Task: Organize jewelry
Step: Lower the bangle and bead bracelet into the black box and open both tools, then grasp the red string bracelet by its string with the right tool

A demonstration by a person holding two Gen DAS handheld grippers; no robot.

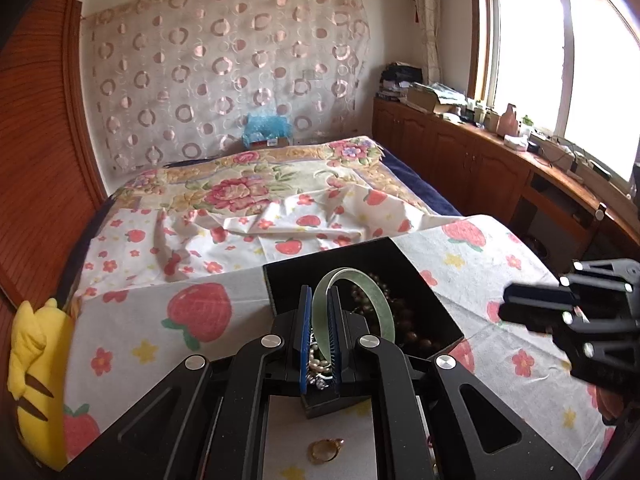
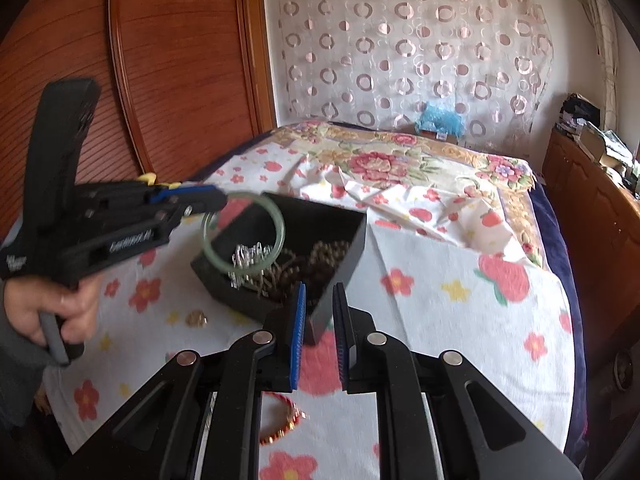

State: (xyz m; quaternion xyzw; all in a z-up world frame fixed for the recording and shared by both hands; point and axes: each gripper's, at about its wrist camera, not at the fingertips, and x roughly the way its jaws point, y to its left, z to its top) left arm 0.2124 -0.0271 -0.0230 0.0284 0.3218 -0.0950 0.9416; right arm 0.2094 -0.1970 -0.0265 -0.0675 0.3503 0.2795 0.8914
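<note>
My left gripper (image 1: pixel 319 300) is shut on a pale green jade bangle (image 1: pixel 374 292) and holds it upright over the black jewelry box (image 1: pixel 424 280). In the right wrist view the left gripper (image 2: pixel 216 202) carries the bangle (image 2: pixel 276 216) above the box (image 2: pixel 352 248). The box holds dark bead strands (image 1: pixel 400 312) and silver and pearl pieces (image 2: pixel 248 258). My right gripper (image 2: pixel 320 300) is open and empty, just in front of the box's near corner. A gold ring (image 1: pixel 325 450) lies on the cloth below the left gripper. A red and gold bracelet (image 2: pixel 286 420) lies under the right gripper.
The strawberry-print cloth (image 2: pixel 460 320) covers the work surface at the foot of a bed (image 1: pixel 260 184). A yellow plush toy (image 1: pixel 36 368) sits at the left edge. A wooden cabinet with clutter (image 1: pixel 500 152) runs along the right under the window.
</note>
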